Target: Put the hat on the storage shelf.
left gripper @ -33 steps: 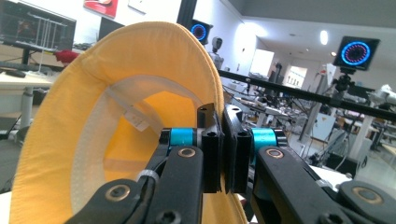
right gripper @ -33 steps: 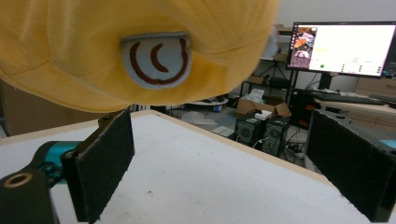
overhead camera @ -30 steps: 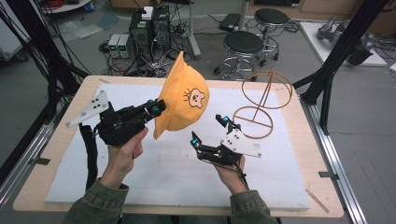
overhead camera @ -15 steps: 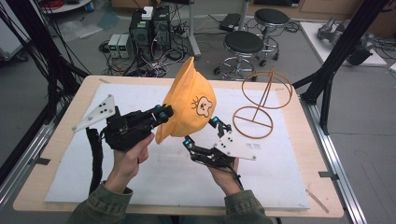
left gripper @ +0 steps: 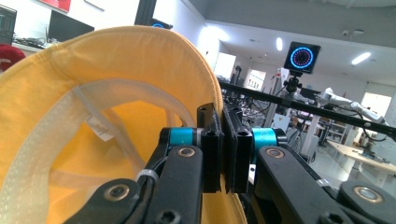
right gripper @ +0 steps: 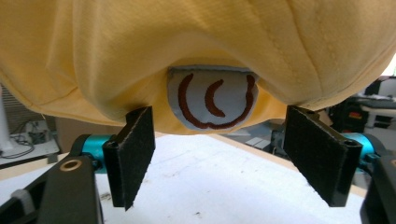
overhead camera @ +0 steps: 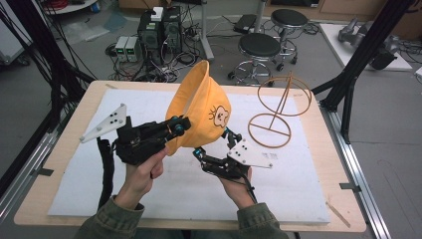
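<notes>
Yellow fabric child's hat [overhead camera: 201, 112] was held above mid-table, brim clamped in the left gripper [overhead camera: 180, 124]; the right gripper [overhead camera: 215, 143] — jaws apart, just closing — flanked its crown; wire stand [overhead camera: 278, 110] awaited near the far right corner.

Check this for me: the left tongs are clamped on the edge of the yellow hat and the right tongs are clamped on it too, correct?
Not quite. The left tongs are clamped on the yellow hat, but the right tongs are open; their jaws have just been closing under the hat without pressing it. The right gripper view shows this.
</notes>
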`<state>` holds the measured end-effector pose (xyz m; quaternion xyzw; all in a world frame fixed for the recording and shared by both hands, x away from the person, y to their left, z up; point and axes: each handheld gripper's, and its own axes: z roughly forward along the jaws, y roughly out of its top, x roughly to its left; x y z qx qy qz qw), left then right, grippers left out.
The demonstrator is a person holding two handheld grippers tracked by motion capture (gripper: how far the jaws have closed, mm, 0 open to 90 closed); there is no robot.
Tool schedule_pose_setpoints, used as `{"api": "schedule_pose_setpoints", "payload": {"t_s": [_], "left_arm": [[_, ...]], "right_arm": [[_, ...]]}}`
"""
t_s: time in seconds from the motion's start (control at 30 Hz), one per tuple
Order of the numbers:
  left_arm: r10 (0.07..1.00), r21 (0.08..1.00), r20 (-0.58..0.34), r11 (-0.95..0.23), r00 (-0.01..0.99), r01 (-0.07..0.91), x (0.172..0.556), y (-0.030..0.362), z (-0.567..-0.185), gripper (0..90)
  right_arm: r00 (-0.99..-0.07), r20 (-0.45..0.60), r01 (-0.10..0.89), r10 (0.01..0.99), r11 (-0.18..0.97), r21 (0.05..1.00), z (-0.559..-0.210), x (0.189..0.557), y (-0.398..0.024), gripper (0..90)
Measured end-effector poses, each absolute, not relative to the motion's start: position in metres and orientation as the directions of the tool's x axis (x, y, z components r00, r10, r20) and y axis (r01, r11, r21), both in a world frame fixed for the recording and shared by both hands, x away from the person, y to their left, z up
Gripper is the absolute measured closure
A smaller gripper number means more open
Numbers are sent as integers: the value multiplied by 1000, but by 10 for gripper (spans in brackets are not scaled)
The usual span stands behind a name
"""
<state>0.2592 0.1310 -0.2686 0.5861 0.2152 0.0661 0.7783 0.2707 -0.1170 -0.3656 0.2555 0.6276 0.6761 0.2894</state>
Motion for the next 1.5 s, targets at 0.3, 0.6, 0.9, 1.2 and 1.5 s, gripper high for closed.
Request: {"api": "schedule_pose_setpoints", "payload": {"t_s": [0.3,0.6,0.9,1.2,1.5], "left_arm": [[332,931,-279,325,901,169,259,132,-270,862],[380,936,-272,317,884,151,261,136,-273,862],[471,946,-252,303,845,113,266,148,-275,854],[521,950,-242,298,819,91,269,161,-274,841],[538,944,-272,312,798,112,274,168,-275,591]], "right_arm": [[-711,-37,-92,703,-41,995,-365,268,-115,381],[-692,-53,-98,720,-21,995,-364,264,-114,547],[-668,-64,-72,742,21,997,-363,258,-115,766],[-652,-133,-121,747,70,990,-363,251,-111,804],[-615,-117,-134,780,43,990,-361,252,-115,807]]}}
